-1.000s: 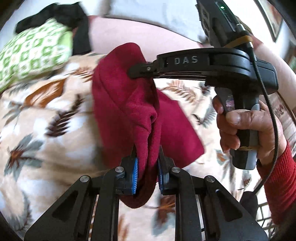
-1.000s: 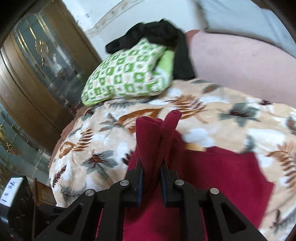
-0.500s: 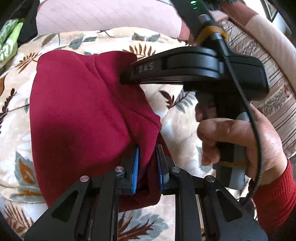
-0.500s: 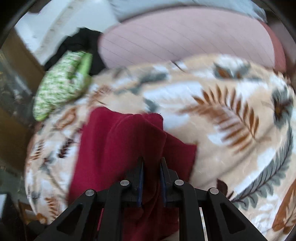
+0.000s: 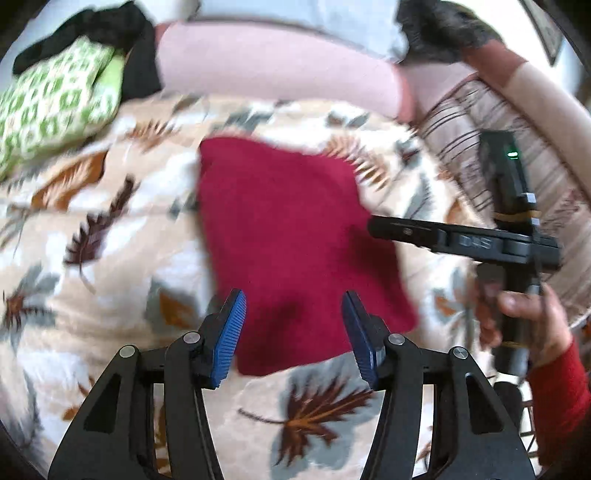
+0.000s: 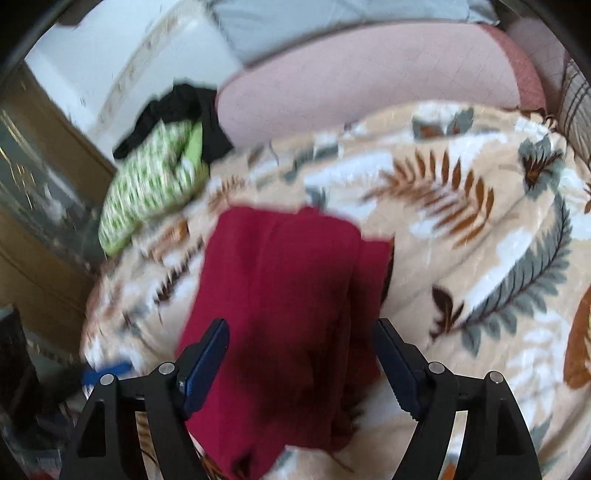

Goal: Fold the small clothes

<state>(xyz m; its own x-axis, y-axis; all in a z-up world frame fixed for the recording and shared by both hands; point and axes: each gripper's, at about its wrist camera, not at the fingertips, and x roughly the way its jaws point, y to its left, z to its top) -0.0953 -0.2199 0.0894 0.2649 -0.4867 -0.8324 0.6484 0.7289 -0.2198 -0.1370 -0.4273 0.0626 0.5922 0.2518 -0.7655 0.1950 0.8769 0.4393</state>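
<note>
Bed with leaf-print blanket (image 5: 110, 258) fills most of both views; pink bolster (image 5: 277, 70) runs along the top. Green patterned pillow (image 5: 51, 107) sits upper left with a black garment (image 5: 110, 29) heaped on it.

Red cloth (image 5: 295, 236) lies flat on the blanket, centre frame, folded to a rough rectangle. In the left wrist view its long axis runs from upper left to lower right. In the right wrist view it runs top to bottom, the near end at the bottom edge, layered edges on the right side. Bare blanket on all sides of the cloth; most room left and right.

Left tool (image 5: 293, 328): jaws opening, blue pads clear of the cloth, holding nothing. Right tool (image 6: 301, 360): jaws opening wide, cloth beneath them, pads not pressing. Right hand (image 5: 532, 317), red sleeve, grips its handle at the right edge.
</note>
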